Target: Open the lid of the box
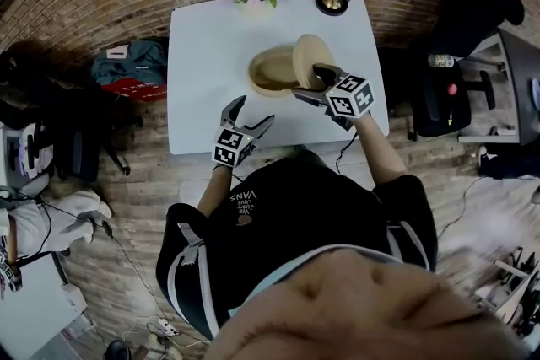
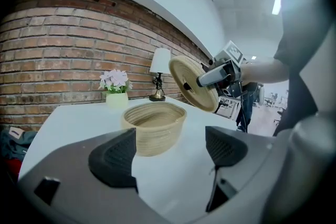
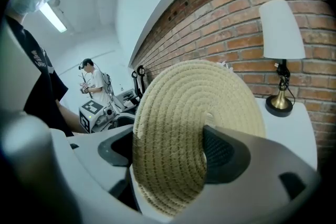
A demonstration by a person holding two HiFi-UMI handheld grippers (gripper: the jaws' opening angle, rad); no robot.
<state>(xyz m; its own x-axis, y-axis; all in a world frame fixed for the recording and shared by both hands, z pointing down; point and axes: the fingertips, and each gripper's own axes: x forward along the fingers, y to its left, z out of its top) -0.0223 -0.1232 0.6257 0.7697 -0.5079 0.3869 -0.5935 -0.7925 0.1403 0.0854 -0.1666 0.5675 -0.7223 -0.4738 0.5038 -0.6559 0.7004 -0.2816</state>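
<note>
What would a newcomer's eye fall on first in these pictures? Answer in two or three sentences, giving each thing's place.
The round woven lid, clamped on edge in the right gripper, is held up at the right side of the open woven box in the middle of the white table. The left gripper hangs open and empty near the table's front edge.

"VANS" in white print on the person's black shirt (image 1: 291, 211); smaller print beside it unreadable.
</note>
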